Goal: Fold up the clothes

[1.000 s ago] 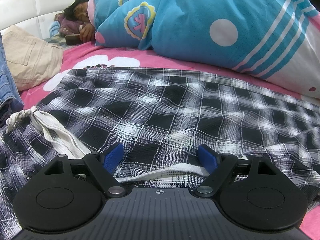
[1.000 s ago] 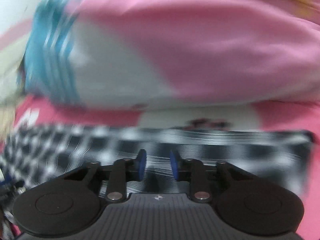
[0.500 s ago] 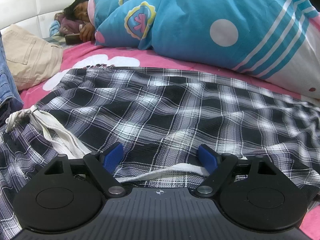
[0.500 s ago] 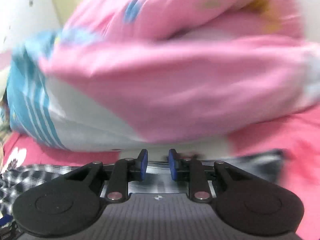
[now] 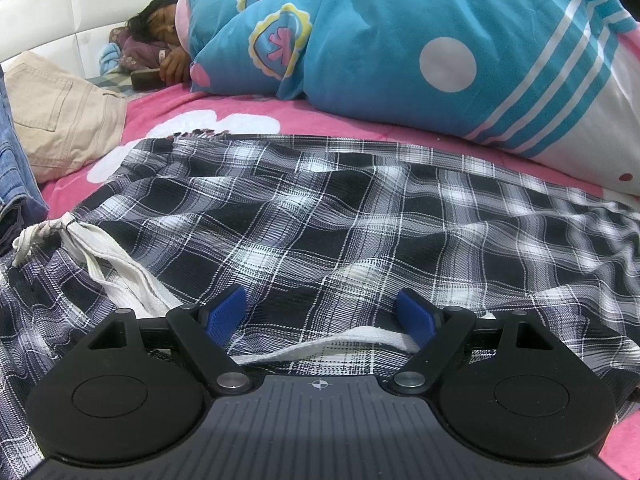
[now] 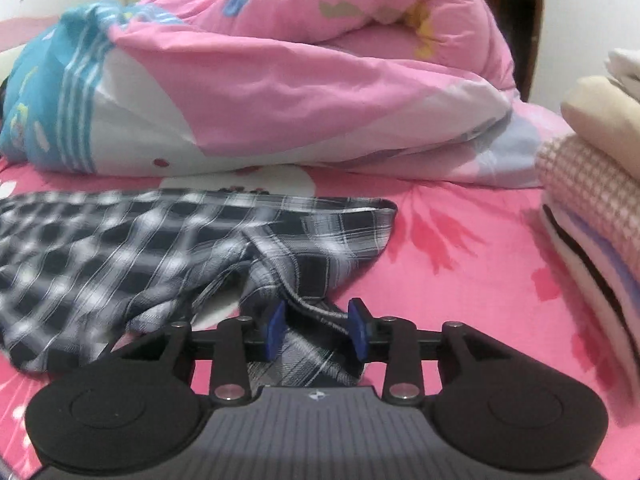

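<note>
Plaid garment (image 5: 320, 216) lies spread on the pink bed sheet (image 5: 224, 108), mostly flat with some wrinkles. White drawstring (image 5: 120, 268) trails across its near edge, knotted at the left.

Left claw (image 5: 320, 312): wide, sitting low over the waistband, fingertips (image 5: 226, 308) on the cloth, nothing gripped. The drawstring passes between the fingers.

Right claw (image 6: 316, 328): parted to a moderate gap, with a bunched fold of the garment's end (image 6: 304, 280) lying between the fingertips (image 6: 276, 326). Pads not pressed on it, so no grip. This view is a bit blurred on the left.

Behind the garment: quilt (image 5: 400, 40), blue and pink, with a person (image 5: 160, 28) lying under it at the headboard end. Beige trousers (image 5: 60, 108) and jeans (image 5: 12, 168) at far left. Stack of folded clothes (image 6: 592, 200) on the bed at right of the right view.
</note>
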Demonstrator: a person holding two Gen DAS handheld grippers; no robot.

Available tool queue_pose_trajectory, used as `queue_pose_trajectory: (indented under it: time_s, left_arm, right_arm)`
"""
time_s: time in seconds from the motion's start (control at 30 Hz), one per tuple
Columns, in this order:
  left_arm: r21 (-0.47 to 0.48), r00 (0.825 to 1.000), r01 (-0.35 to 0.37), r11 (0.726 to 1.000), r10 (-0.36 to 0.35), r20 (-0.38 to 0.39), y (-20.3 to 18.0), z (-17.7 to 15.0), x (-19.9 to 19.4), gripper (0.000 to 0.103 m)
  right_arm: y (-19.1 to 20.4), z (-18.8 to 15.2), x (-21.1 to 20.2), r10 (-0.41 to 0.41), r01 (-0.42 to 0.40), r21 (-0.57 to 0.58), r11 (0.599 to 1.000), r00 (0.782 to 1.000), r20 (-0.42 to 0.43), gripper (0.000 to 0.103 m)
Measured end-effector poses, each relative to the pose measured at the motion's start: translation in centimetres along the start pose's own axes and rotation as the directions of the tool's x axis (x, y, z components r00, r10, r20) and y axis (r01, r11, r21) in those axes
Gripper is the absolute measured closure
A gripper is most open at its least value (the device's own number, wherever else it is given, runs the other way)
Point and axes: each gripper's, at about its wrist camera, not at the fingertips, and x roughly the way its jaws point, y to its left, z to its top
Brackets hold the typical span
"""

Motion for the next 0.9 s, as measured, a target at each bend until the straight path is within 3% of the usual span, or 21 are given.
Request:
queue_pose_trajectory:
  time_s: [0.2,0.37,0.47,0.5,0.67,0.77,0.9]
  left_arm:
    - [0.004,1.000,-0.003,1.000,0.003,0.001,0.0,0.0,0.0,0.019]
    - [0.004,1.000,-0.003,1.000,0.003,0.001,-0.1,0.0,0.0,0.019]
    - [0.004,1.000,-0.004,1.000,0.004,0.001,-0.1,0.0,0.0,0.019]
    - [0.004,1.000,-0.004,1.000,0.004,0.001,-0.1,0.0,0.0,0.019]
    - [0.004,1.000,-0.004,1.000,0.004,0.001,-0.1,0.0,0.0,0.019]
    - [0.006,1.000,-0.005,1.000,0.005,0.002,-0.1,0.0,0.0,0.019]
    - [0.011,1.000,-0.009,1.000,0.009,0.003,-0.2,-0.1,0.0,0.019]
  right_arm:
    - [1.7,1.5,1.0,0.020,-0.012,-0.110,0.994,0.997,0.070,0.066]
    - [4.1,1.7,3.3,-0.001,0.014,-0.228,0.974,0.998,0.056,0.069]
    - [3.7,1.8,4.6,-0.032,0.037,-0.215,0.976,0.999,0.028,0.085]
    - [3.0,1.9,4.6,-0.037,0.042,-0.178,0.983,0.999,0.033,0.096]
    - [-3.6,2.3,4.0,-0.036,0.026,0.109,0.994,0.995,0.089,0.098]
    - [-7.9,2.2,3.9,-0.044,0.014,0.273,0.962,0.994,0.102,0.098]
    - [-13.7,2.2,3.9,-0.057,-0.006,0.478,0.878,0.991,0.117,0.098]
